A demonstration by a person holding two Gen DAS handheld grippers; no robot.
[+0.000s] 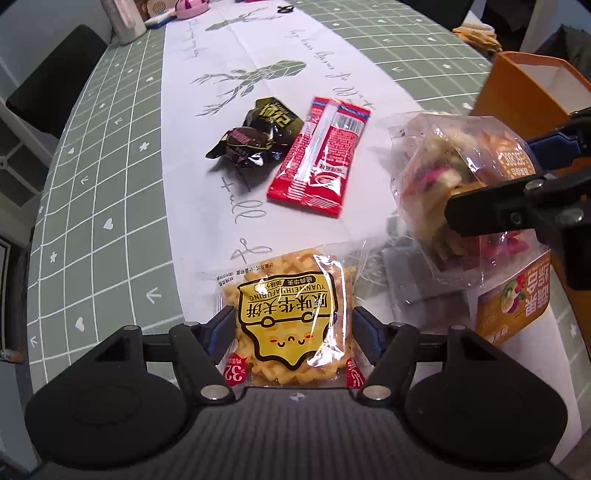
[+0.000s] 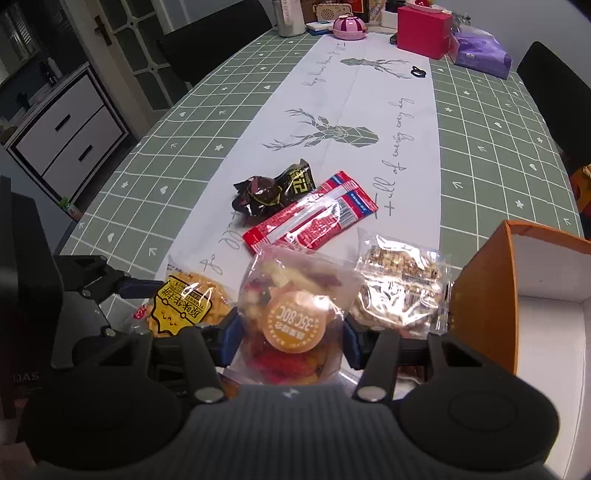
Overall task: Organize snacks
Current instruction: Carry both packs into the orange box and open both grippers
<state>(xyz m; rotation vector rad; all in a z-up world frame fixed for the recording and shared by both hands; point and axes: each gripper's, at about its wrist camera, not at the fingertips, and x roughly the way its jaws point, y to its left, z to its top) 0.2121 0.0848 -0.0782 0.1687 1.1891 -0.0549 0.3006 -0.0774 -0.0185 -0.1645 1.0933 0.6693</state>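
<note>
Down at the left gripper (image 1: 291, 325), the jaws are clamped on either side of a yellow waffle-biscuit packet (image 1: 286, 325), which sits between the blue pads with its far end over the worktop (image 1: 110, 166). The right gripper (image 2: 290, 332) has its jaws pressed against a clear bag of mixed dried fruit (image 2: 291, 314) with a round orange label. The left view shows that bag (image 1: 458, 177) from the side, lifted clear of the worktop, with the right gripper's black finger across it.

Just beyond the bags, a red sachet (image 1: 319, 155) lies flat on the white runner, touching two dark sweet wrappers (image 1: 258, 136) at its left side.

Only the right view shows a clear packet of nutty bars (image 2: 400, 291), lying between the fruit bag and an orange box (image 2: 484, 295) with a white inside; in the left view that box (image 1: 517, 92) appears only as an orange wall behind the fruit bag. The right view alone also takes in the worktop's far end, with a red box (image 2: 423, 31), a pink round container (image 2: 349, 27) and a purple bag (image 2: 480, 50).
</note>
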